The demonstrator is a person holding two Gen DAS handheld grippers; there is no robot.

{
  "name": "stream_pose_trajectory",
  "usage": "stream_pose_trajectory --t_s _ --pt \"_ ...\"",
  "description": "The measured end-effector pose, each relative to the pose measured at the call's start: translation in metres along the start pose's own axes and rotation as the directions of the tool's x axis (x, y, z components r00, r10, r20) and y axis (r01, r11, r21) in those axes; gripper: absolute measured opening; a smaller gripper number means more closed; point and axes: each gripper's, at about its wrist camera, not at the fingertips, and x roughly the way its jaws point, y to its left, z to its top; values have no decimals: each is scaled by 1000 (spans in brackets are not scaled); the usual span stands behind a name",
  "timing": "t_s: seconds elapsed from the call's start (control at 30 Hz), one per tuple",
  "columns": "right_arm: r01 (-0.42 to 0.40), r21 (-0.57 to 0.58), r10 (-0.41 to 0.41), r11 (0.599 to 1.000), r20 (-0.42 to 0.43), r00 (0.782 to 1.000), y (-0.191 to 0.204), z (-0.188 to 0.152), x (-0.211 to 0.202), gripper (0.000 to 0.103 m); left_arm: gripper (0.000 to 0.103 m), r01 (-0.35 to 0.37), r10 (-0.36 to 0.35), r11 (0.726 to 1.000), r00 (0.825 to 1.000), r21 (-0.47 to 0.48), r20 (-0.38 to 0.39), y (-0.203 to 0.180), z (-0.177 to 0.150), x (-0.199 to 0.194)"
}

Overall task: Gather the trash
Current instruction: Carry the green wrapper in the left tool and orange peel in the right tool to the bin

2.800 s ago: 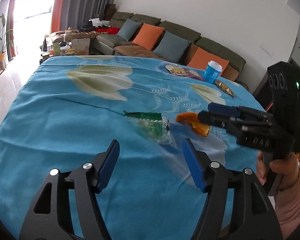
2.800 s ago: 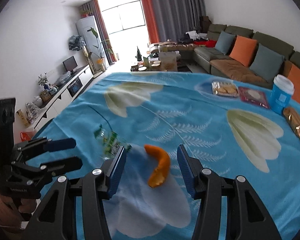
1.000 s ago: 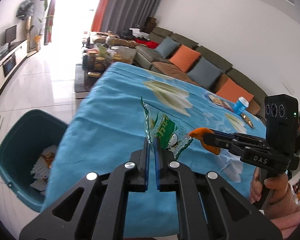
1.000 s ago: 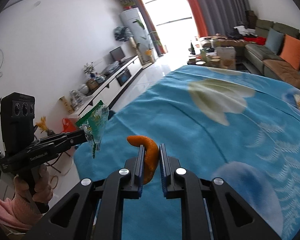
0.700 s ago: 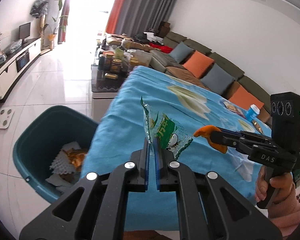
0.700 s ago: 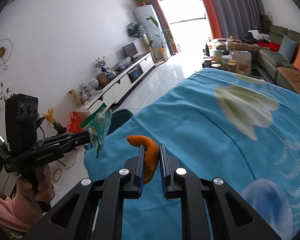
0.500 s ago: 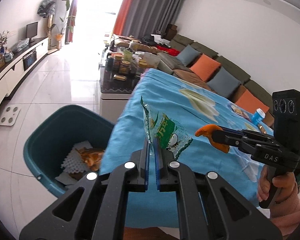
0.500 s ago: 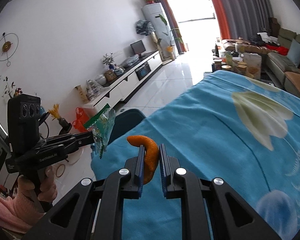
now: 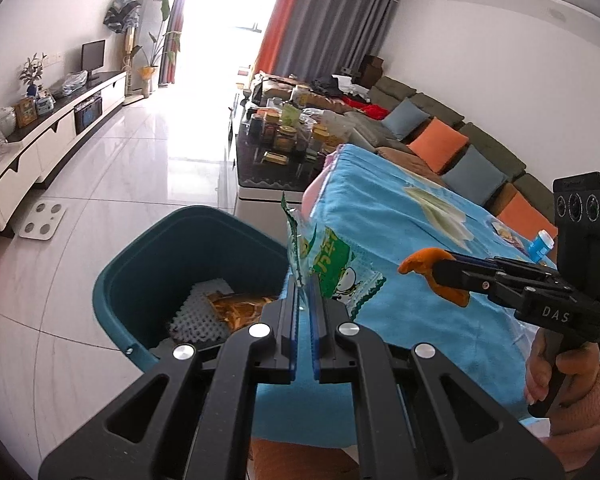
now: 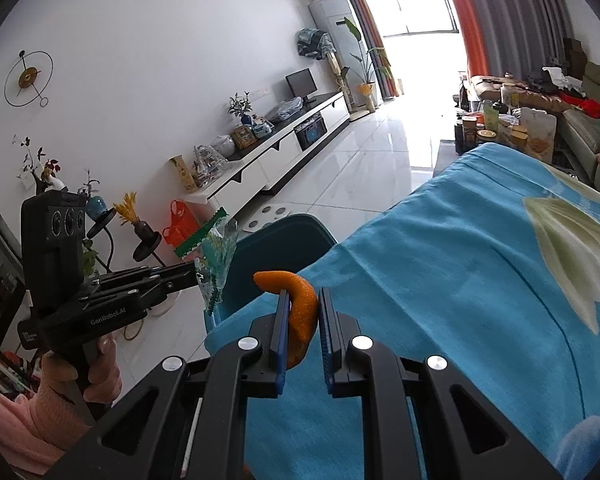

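Left gripper (image 9: 304, 292) clamps a wrapper (image 9: 332, 264) beside the bin (image 9: 148, 276); right gripper (image 10: 303, 312) clamps a peel (image 10: 302, 304) over the counter (image 10: 460, 280).

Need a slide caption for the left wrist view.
Left tool grips a green snack wrapper beside the teal bin; right tool holds orange peel.

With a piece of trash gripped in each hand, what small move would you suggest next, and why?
Probably carry the left gripper a little further over the teal bin and open it: it pinches the green wrapper near the bin's rim. The right gripper, holding the orange peel, could follow.
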Motion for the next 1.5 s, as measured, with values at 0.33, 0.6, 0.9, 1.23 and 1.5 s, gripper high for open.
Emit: stream_pose_trajectory --t_s 0.33,0.6,0.9,1.23,1.5 --pt "-17 -16 17 1000 -25 1000 8 6 17 13 5 -30 30 999 1000 -20 6 15 -1 -3" --pt "-24 -31 23 999 -39 999 16 9 28 13 5 -56 56 998 998 -40 1 28 -2 -1" --pt "-36 -52 34 998 -51 998 25 13 38 13 5 -78 78 995 997 -58 0 41 -3 -2" --pt "-46 -66 41 997 -66 997 33 19 50 13 5 -86 86 994 996 -65 -3 47 -4 0" --pt "-50 -74 44 996 -76 996 39 22 56 13 5 -92 92 993 996 -73 -4 51 -6 1"
